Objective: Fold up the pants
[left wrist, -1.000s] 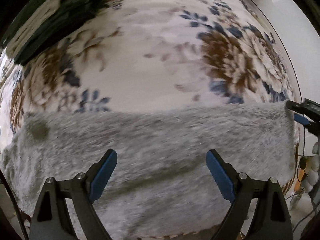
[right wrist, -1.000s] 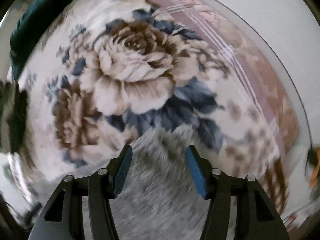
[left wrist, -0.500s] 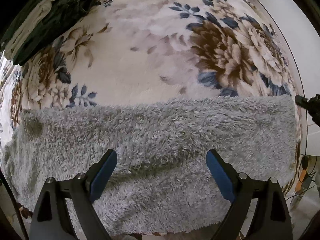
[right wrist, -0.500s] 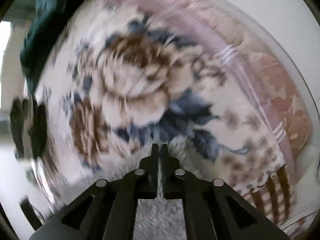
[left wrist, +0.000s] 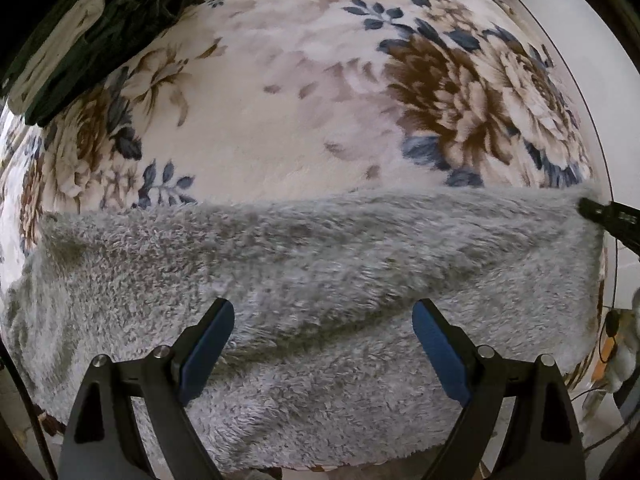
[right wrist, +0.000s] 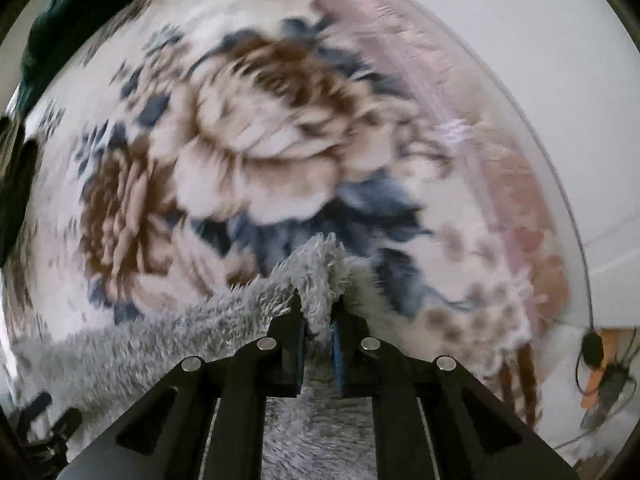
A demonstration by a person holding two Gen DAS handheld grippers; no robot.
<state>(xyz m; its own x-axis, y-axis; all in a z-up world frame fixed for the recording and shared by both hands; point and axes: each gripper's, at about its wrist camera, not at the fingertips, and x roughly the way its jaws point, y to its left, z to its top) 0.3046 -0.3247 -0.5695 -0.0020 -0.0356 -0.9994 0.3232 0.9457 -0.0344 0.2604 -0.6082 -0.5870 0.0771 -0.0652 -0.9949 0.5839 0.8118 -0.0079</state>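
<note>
Fluffy grey pants (left wrist: 320, 264) lie spread across a floral blanket (left wrist: 288, 92), filling the lower half of the left wrist view. My left gripper (left wrist: 323, 328) hovers straight above the cloth, open, its blue pads wide apart with nothing pinched. In the right wrist view my right gripper (right wrist: 319, 312) is shut on a corner of the grey pants (right wrist: 316, 268), and the fleece bunches up between the pads. That gripper's black tip (left wrist: 608, 216) shows at the right end of the pants in the left wrist view.
A dark green garment (left wrist: 80, 40) lies bunched at the blanket's far left corner. The bed's right edge borders a pale floor (right wrist: 520, 20). Cables and a plug (right wrist: 600, 364) lie on the floor at lower right.
My right gripper went from open over the pants' corner to shut on it, and the corner now stands lifted. The left gripper stays open in place.
</note>
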